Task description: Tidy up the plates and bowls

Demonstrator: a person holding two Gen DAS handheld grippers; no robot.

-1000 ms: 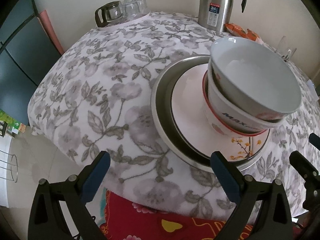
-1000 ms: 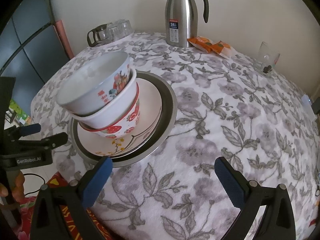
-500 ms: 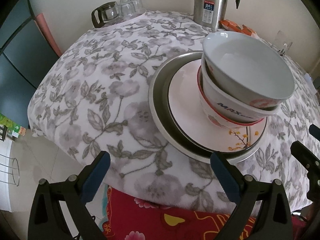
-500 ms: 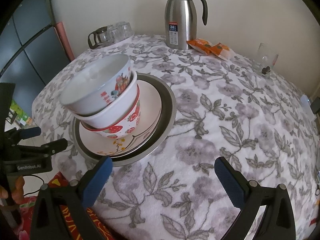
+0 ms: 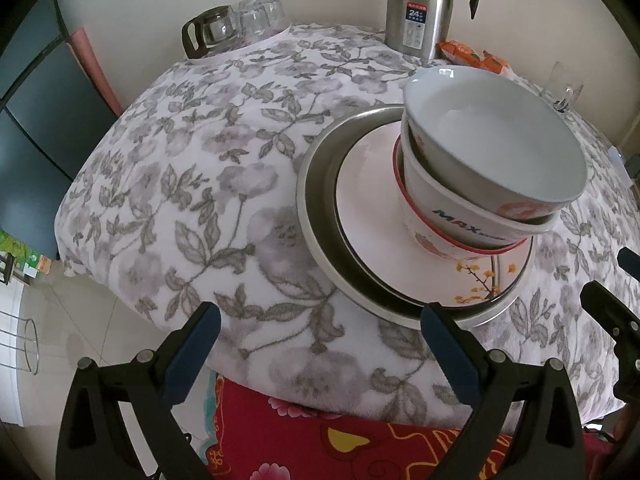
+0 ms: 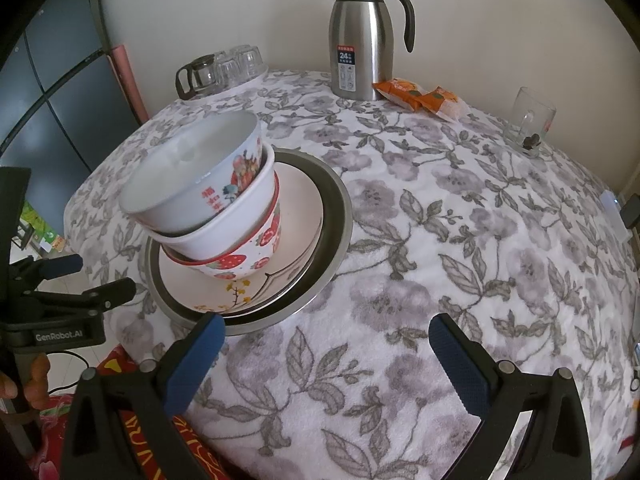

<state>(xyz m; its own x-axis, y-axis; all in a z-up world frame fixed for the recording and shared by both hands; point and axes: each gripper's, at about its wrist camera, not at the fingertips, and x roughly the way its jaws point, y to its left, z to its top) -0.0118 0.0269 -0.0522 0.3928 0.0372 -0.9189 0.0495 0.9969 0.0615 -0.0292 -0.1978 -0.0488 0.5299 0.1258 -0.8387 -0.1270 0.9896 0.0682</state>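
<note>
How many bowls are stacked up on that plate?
3. The top bowl sits tilted in the middle bowl, which sits in the strawberry bowl at the bottom, on the plate. A smaller one could hide inside.

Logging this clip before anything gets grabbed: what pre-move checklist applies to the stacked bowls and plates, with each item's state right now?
1. Left gripper open and empty: ok.
2. Right gripper open and empty: ok.
3. Top bowl sits level in the stack: not ok, it tilts.
4. Floral plate centred in the metal plate: ok.
5. Steel jug and glass mug stand apart from the stack: ok.
6. Stack stable if lifted whole: cannot tell.
</note>
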